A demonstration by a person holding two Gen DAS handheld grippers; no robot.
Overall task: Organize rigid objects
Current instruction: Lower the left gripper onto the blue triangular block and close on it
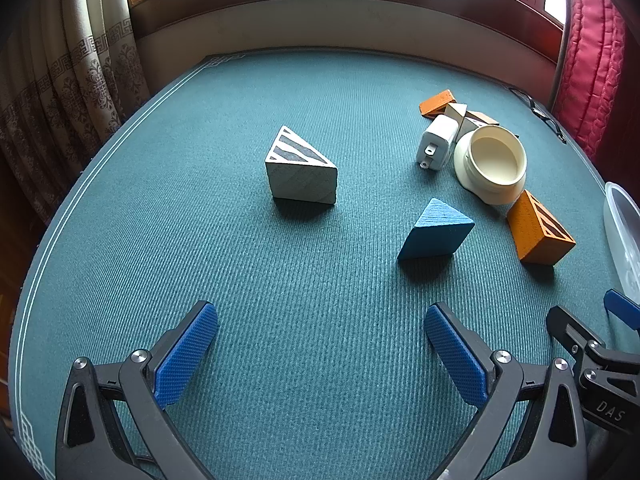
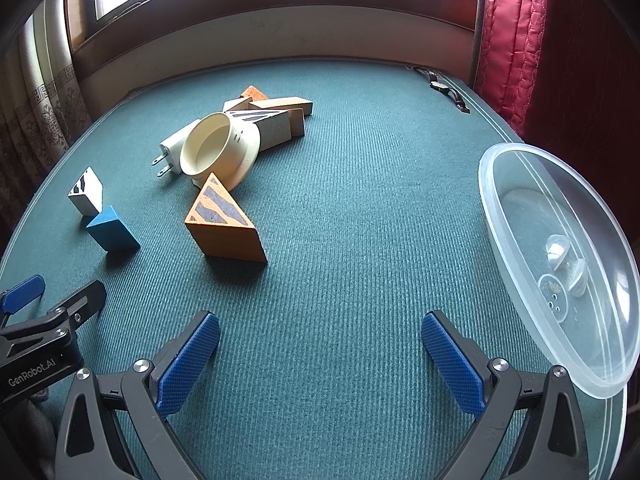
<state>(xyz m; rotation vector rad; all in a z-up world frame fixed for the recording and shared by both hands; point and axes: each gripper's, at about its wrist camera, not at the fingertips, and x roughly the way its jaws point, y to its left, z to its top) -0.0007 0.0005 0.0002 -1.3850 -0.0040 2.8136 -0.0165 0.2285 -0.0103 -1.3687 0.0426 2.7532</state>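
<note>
Several loose pieces lie scattered on the green cloth table (image 2: 360, 160), none yet in the clear plastic bowl (image 2: 520, 184) at its right edge. Both the left gripper (image 1: 320, 354) and the right gripper (image 2: 320, 360) hang released, jaws wide, nothing between them. I judge slipping the main risk: the blue wedge (image 1: 436, 232), the orange striped wedge (image 2: 224, 224) and the white striped wedge (image 1: 300, 172) have sloped faces that pads could squeeze off. The cream round lid (image 2: 218, 148) leans tilted on the far blocks beside the white plug adapter (image 2: 174, 148); nudging it may topple the heap
</note>
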